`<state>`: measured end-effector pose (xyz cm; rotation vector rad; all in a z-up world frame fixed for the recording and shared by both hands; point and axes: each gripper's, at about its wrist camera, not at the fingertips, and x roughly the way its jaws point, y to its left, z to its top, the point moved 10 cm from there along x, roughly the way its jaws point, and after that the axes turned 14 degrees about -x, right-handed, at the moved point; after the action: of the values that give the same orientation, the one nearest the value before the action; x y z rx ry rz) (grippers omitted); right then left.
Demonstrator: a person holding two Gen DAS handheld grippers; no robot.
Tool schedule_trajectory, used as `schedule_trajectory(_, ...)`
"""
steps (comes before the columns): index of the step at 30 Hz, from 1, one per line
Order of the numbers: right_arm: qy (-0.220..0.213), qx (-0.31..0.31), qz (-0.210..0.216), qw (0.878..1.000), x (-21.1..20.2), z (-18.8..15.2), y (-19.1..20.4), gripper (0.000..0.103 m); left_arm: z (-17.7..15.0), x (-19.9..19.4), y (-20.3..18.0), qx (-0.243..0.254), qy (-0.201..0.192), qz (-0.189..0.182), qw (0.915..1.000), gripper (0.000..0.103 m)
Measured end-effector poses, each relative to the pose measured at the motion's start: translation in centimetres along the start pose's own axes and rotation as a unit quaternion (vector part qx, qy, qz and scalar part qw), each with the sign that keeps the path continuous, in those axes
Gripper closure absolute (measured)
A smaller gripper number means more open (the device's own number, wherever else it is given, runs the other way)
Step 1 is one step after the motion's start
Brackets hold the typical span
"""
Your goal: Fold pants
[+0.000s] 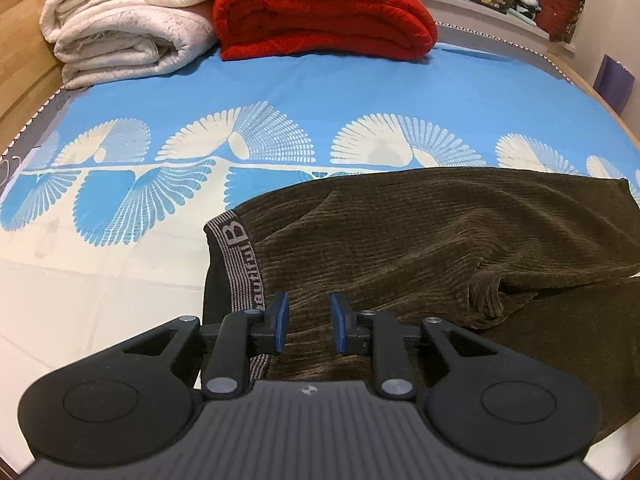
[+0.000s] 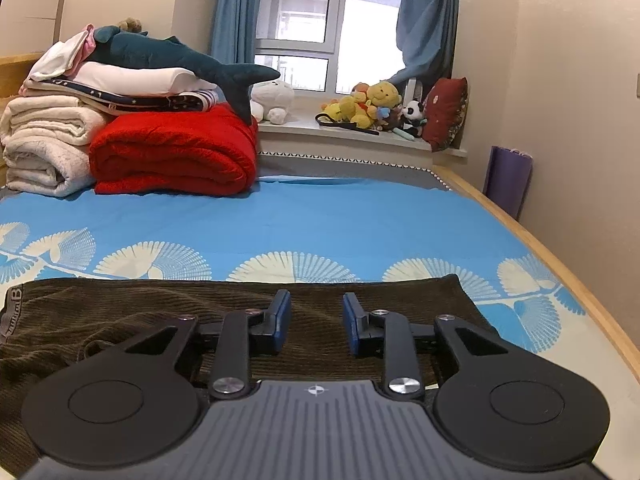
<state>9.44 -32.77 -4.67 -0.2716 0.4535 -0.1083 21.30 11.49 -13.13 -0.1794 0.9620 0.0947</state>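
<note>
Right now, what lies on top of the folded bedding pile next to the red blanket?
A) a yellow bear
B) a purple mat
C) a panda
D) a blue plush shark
D: the dark blue plush shark sprawls across the stacked bedding, its tail hanging over the folded red fleece blanket.

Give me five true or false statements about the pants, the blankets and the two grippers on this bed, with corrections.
1. The pants are brown corduroy. True.
2. The red blanket lies on the pants. False: it sits apart, at the far end of the bed, beside the white blanket.
3. The left gripper is over the fabric next to the waistband. True.
4. The right gripper is clamped on a plush shark. False: its jaws are apart above the pants; the shark lies on the stack.
5. The sheet is plain green. False: blue with white fans.
</note>
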Motion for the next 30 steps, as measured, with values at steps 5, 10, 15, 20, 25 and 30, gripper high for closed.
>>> schedule_trajectory(5, 0.006, -0.008, -0.008, 1.000, 0.2, -0.1, -0.1, 0.073, 0.2, 0.0, 0.4, -0.014, 0.002, 0.001, 0.9999, 0.078)
schedule_trajectory(10, 0.011, -0.006, -0.004, 1.000, 0.2, -0.4, -0.3, 0.072, 0.3, -0.2, -0.2, -0.016, 0.001, -0.010, 0.9998, 0.078)
schedule_trajectory(15, 0.023, 0.004, -0.017, 1.000, 0.7, -0.7, -1.2, 0.072, 0.0, 0.6, -0.3, -0.007, 0.012, 0.003, 0.9999, 0.078)
schedule_trajectory(20, 0.021, 0.019, -0.015, 0.999, 0.5, -1.0, -1.8, 0.072, 0.0, 0.2, -1.0, -0.003, 0.006, -0.007, 1.0000, 0.077)
schedule_trajectory(25, 0.024, 0.007, -0.018, 1.000, 0.7, -1.2, -1.9, 0.072, 0.0, 0.6, -1.2, 0.000, 0.009, -0.002, 1.0000, 0.077)
schedule_trajectory(30, 0.025, 0.027, -0.017, 0.999, 0.6, -1.4, -2.5, 0.072, 0.0, 0.2, -1.6, -0.001, 0.004, -0.011, 0.9999, 0.077)
